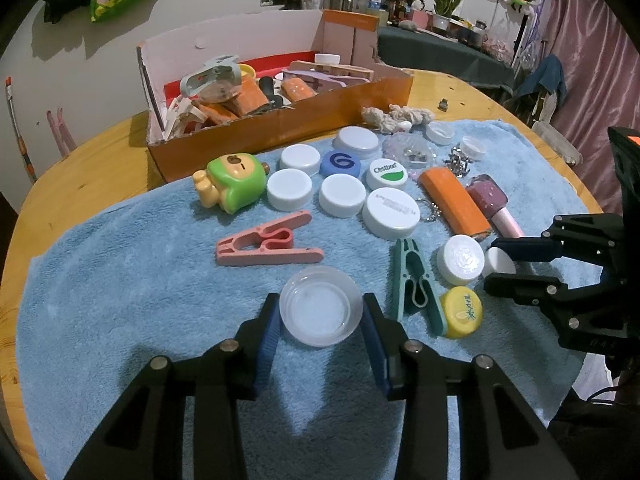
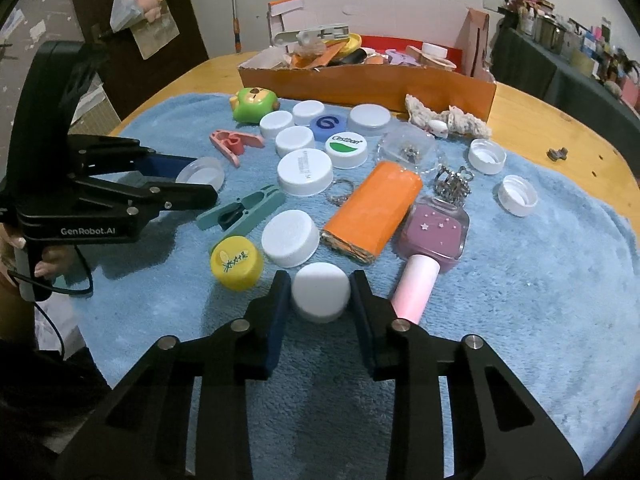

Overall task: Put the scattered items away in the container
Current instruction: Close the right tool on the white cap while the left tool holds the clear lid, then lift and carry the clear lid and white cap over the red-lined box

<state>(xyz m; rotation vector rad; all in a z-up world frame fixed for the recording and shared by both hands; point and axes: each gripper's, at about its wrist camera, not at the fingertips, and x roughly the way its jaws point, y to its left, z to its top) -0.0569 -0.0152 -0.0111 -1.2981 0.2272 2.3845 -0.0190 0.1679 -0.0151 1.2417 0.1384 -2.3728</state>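
Left gripper [image 1: 322,334] and right gripper [image 2: 320,300], jaws closed, both angled downward.

"Cestbon" stands on a white-and-green cap [image 2: 346,149]. "GenRobot.AI" is printed on the left gripper [image 2: 196,178] body. A blue cap [image 1: 340,163] bears a white "6" (or a swirl). The yellow cap [image 2: 236,263] carries unreadable characters.

A see-through round plastic lid [image 1: 321,306] and a small white round cap [image 2: 320,297] lie on the blue towel; the orange cardboard box [image 1: 280,128] stands behind, full.
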